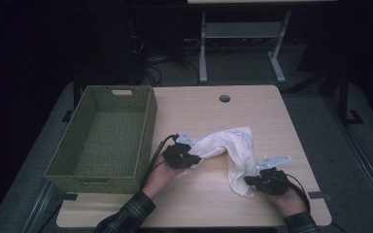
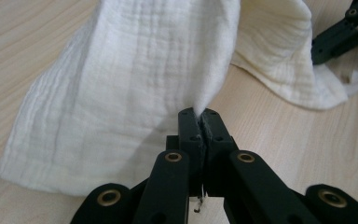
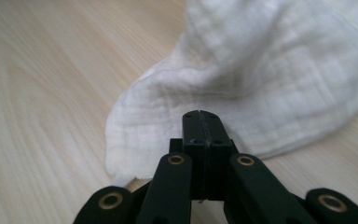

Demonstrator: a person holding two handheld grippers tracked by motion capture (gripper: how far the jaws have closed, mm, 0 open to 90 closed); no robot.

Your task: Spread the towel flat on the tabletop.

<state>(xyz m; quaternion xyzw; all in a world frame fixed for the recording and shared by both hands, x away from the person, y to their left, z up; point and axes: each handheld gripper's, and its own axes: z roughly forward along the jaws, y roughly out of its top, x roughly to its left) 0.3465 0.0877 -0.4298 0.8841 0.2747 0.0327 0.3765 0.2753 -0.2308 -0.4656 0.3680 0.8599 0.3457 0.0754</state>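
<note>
A person stands at the near edge of a light wooden desk (image 1: 272, 126), a hand-held gripper in each hand. Between the two lies a white cloth (image 1: 230, 150), bunched and humped near the middle of the desk, a little toward the person's right.

The left hand-held gripper (image 1: 194, 158) is clenched on the cloth: in the left gripper view its jaws are pressed together with a pinch of the white fabric (image 2: 135, 84) caught between the tips (image 2: 200, 114), and the cloth rises from there in a lifted fold while its lower edge rests on the wood. The other gripper (image 2: 340, 32) shows at the top right of that view, beside the far end of the cloth.

The right hand-held gripper (image 1: 248, 180) sits at the cloth's near corner, low by the desk. In the right gripper view its jaws are closed tight at the tips (image 3: 203, 114), right against the hem of the cloth (image 3: 261, 84); whether any fabric is actually caught between them, I cannot tell.

A green woven basket (image 1: 148, 126) stands on the left part of the desk, just beside the left hand (image 1: 158, 177), apart from the cloth.
</note>
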